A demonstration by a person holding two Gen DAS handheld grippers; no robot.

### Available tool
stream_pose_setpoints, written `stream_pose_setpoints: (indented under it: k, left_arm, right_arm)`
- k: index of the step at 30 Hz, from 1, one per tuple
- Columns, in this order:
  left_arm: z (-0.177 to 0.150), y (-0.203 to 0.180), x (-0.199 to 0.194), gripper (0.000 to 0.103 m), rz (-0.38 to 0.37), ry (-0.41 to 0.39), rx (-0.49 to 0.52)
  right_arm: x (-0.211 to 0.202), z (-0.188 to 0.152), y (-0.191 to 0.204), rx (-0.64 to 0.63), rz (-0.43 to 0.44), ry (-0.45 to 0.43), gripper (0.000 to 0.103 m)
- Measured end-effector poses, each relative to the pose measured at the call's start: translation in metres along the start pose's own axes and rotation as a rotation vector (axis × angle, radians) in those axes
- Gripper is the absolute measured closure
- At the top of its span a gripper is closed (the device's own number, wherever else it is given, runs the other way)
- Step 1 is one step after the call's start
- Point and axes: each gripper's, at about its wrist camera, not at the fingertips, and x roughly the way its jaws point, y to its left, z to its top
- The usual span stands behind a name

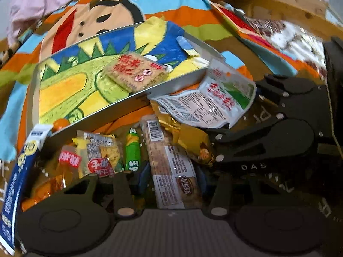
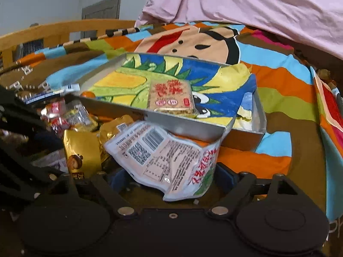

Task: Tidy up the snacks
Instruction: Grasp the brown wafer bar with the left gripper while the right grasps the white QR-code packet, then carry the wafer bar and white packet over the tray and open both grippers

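– On the bed, what's in front of you rn?

– Snack pile on the striped sheet [image 2: 278, 81], tin tray [image 2: 184, 126] behind it at 12. Tray's got a dino drawing as a liner, and one square cracker pack [image 2: 171, 98] lies flat on it.

– Left claw?

– My left claw [image 1: 171, 180] is pointing down into the pile, jaws partly open. A long clear biscuit pack [image 1: 171, 167] lies lengthwise btwn the pads. The left-side pad [image 1: 142, 180] looks just clear of the wrapper, so no grip as far as I can see. Green stick snack [image 1: 133, 150] at 11 of it, gold packet [image 1: 193, 143] at 1.

– Right claw?

– Right claw [image 2: 171, 177] is wider open, w/ a crumpled white pouch [image 2: 167, 156] btwn the jaws, label side up. The pouch covers the pads' inner faces, so I can't tell if they press on it. Pouch's far edge sits against the tray's front wall. The gold packet is at 10 in that view.

– Anything else?

– Blue-and-white box [image 1: 19, 171] at 9 in the left view, pink cloth [image 2: 257, 6] bunched up at 12 past the tray.
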Motion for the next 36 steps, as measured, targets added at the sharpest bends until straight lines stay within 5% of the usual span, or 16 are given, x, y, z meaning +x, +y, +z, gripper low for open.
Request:
stream_pose_setpoints:
  k: [9, 15, 22, 36]
  left_arm:
    - [-0.007, 0.009, -0.012, 0.061, -0.021, -0.007, -0.109]
    - [-0.01, 0.01, -0.014, 0.061, -0.026, -0.004, -0.127]
    - [-0.009, 0.011, -0.011, 0.061, -0.023, -0.016, -0.152]
    - [-0.026, 0.017, -0.038, 0.062, -0.075, -0.073, -0.264]
  right_arm:
    - [-0.012, -0.001, 0.001, 0.01, -0.01, -0.041, 0.037]
    - [0.007, 0.0, -0.002, 0.031, -0.008, 0.058, 0.018]
    - [0.001, 0.0, -0.006, 0.063, 0.023, 0.001, 0.041]
    - [-0.041, -0.002, 0.009, 0.015, -0.027, -0.115, 0.047]
